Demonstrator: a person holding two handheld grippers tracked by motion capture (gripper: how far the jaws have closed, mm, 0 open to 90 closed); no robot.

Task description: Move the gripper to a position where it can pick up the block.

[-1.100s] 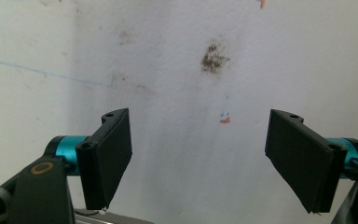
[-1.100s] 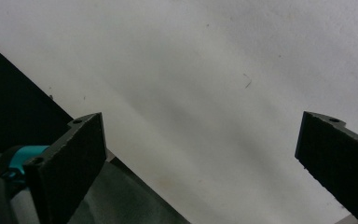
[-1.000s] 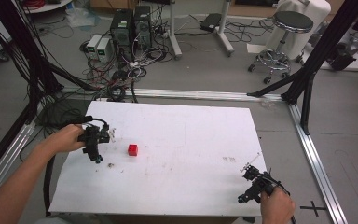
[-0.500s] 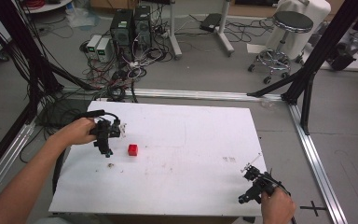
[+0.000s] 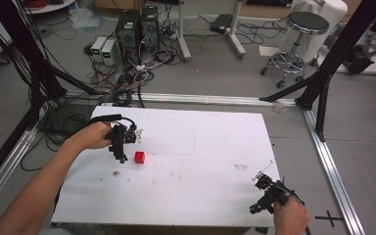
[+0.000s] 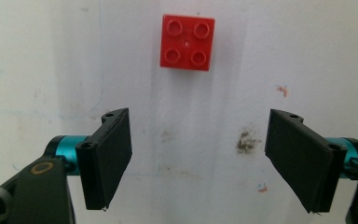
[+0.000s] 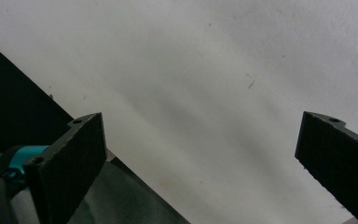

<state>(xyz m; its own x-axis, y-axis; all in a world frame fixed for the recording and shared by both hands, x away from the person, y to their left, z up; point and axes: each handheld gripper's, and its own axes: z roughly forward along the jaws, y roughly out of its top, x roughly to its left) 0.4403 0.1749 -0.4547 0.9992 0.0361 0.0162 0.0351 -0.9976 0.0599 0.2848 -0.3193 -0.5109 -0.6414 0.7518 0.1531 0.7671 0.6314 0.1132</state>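
- Leftmost on the white table (image 5: 200, 147), the person's left hand (image 5: 89, 136) holds the left gripper (image 5: 120, 152) just beside a red four-stud building brick (image 5: 139, 157), which sits on the table's left half.
- From the left gripper view, the left gripper (image 6: 198, 158) has its black jaws spread wide with bare tabletop between them, and the brick (image 6: 187, 42) lies ahead of the gap, apart from both pads, studs facing up.
- Between jaws and brick nothing stands in the way; a dark smudge (image 6: 245, 141) marks the table near the right-hand pad, and small reddish flecks (image 6: 282, 89) dot the surface beyond it.
- Further right in the high view, a faint scuff (image 5: 240, 167) shows on the table's right half, well apart from the brick.
- At the near right corner, the person's right hand (image 5: 290, 218) holds the right gripper (image 5: 260, 181) close to the table edge, far from the brick.
- Seen in the right gripper view, the right gripper (image 7: 200, 158) also stands wide apart with nothing held, over plain white tabletop whose edge cuts across the lower left.
- Behind the table, on the floor, stand computer towers (image 5: 137, 27) amid tangled cables (image 5: 127, 78), then a round black stool (image 5: 301, 29) on castors to the right, with black frame struts (image 5: 333, 58) on that side.
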